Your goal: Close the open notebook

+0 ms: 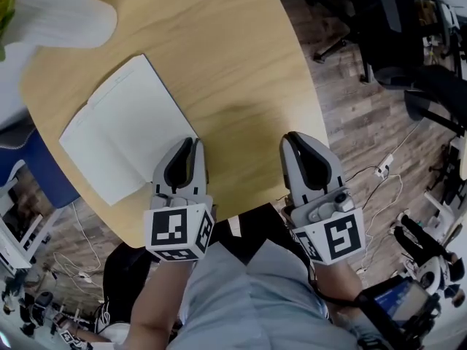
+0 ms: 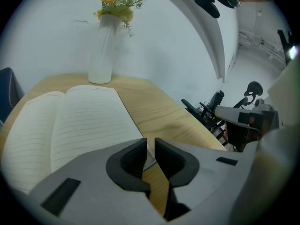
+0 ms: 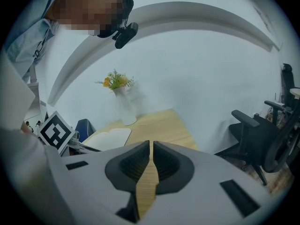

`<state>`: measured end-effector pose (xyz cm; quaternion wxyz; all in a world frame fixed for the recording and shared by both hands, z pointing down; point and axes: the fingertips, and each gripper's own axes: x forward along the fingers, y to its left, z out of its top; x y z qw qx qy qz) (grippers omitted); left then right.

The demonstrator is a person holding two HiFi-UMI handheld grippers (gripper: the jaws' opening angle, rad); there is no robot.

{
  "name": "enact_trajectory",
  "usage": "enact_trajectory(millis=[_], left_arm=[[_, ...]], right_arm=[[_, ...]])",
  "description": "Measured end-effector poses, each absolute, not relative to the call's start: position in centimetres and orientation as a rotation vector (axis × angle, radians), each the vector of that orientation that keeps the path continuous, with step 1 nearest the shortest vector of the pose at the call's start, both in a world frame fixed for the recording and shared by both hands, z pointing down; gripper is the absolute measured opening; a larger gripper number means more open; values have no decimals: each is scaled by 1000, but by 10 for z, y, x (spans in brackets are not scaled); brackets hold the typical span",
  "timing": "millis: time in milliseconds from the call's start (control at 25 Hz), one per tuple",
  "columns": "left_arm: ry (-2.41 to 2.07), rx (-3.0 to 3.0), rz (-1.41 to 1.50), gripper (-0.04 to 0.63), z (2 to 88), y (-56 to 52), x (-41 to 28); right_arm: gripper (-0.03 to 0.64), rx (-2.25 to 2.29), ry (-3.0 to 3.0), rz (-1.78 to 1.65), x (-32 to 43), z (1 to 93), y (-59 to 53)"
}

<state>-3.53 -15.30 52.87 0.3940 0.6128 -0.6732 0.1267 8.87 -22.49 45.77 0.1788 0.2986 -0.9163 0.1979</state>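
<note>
Open notebook (image 1: 124, 133) lies flat left of center on table (image 1: 241, 57). Left gripper (image 1: 188, 146) at its lower-right edge, jaws narrowly apart, empty. Right gripper (image 1: 298, 138) closed, empty, well right.

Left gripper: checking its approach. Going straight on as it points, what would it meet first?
Probably the near right corner of the notebook, seen between the fingers; depth is unclear, so possibly the table just beside it.

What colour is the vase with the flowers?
The vase is white, clearest in the left gripper view.
</note>
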Motion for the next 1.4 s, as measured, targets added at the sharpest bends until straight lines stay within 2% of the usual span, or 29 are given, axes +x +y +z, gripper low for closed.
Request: enact_trajectory(millis=[200, 440, 720, 920, 1080, 1400], left_arm=[[-1769, 1591, 277, 99, 489, -145, -41], [-2013, 1523, 220, 103, 404, -108, -95], [-2313, 1248, 174, 103, 347, 0, -181], [-2350, 1084, 129, 160, 369, 65, -227], [-2304, 1005, 87, 176, 412, 97, -243], [-2215, 914, 60, 214, 513, 91, -249]], right_arm=[[52, 788, -2638, 526, 73, 428, -213], [52, 611, -2780, 424, 20, 358, -194], [52, 296, -2892, 309, -59, 304, -140], [52, 131, -2877, 294, -118, 311, -89], [52, 51, -2825, 311, -151, 331, -54], [52, 58, -2699, 351, -156, 412, -61]])
